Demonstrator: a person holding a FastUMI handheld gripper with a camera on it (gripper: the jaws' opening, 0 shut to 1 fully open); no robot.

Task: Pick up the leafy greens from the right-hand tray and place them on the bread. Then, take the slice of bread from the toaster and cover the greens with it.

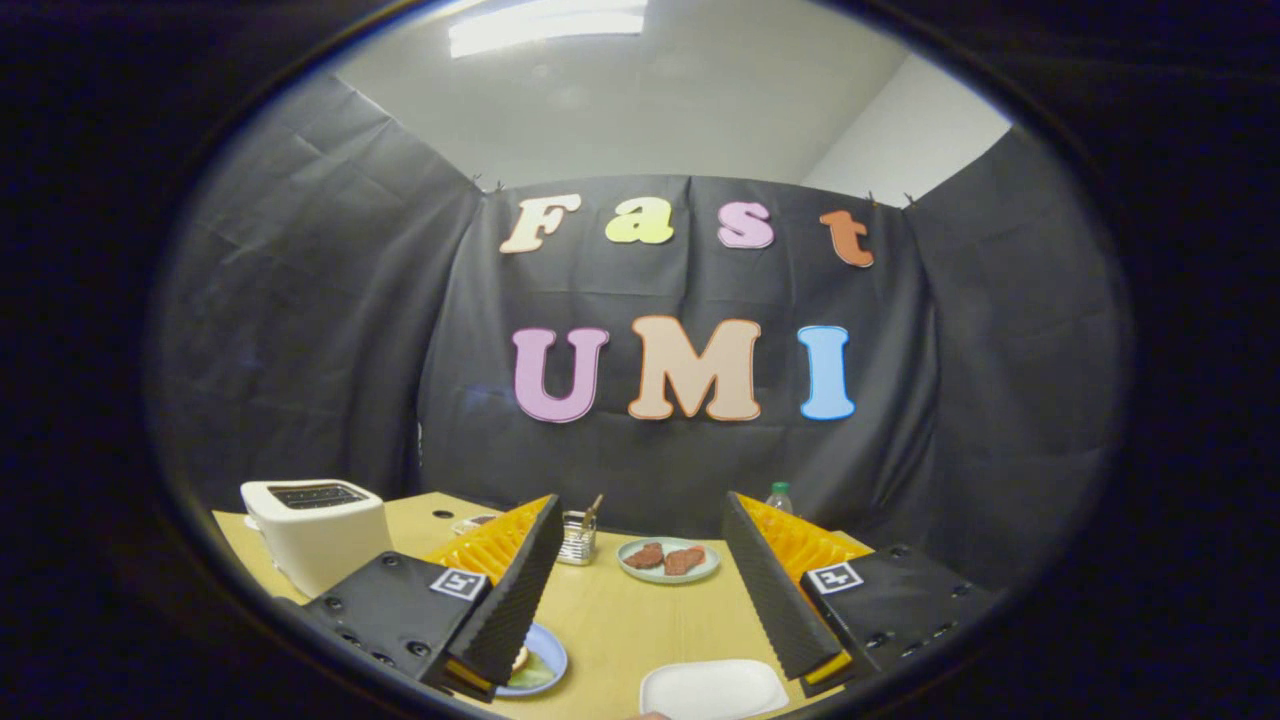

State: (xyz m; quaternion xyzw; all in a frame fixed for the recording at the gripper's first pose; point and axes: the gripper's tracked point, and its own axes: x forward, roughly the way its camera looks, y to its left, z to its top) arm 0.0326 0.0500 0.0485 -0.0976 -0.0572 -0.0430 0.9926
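The gripper [648,590] has its two ribbed, wedge-shaped fingers spread wide apart, with nothing held between them; only bare worktop [620,620] shows in the gap. The worktop is smooth pale wood with a straight far edge against the booth's black cloth wall.

At about 10 o'clock from the gripper stands the toaster [318,530], a rounded white box with a dark slot on top; whether a slice sits inside is too dark to tell. Under the left finger, at about 7 o'clock, lies a round blue plate [545,655] with a pale slice of bread [520,658] and some leafy greens [530,672] on it, mostly hidden by the finger, so how they are stacked cannot be told. At 6 o'clock, between the fingertips and nearest the camera, is a white rounded-rectangle tray [712,690], cut off at its near edge.

Beyond the fingers, at about 12 o'clock, a round pale-green plate [668,560] carries two brown patties. Just left of it stands a small metal holder [578,538] with a utensil handle sticking up. At about 1 o'clock a clear bottle [780,497] with a green cap peeks over the right finger.

Open worktop runs straight between the fingers as far as the green plate
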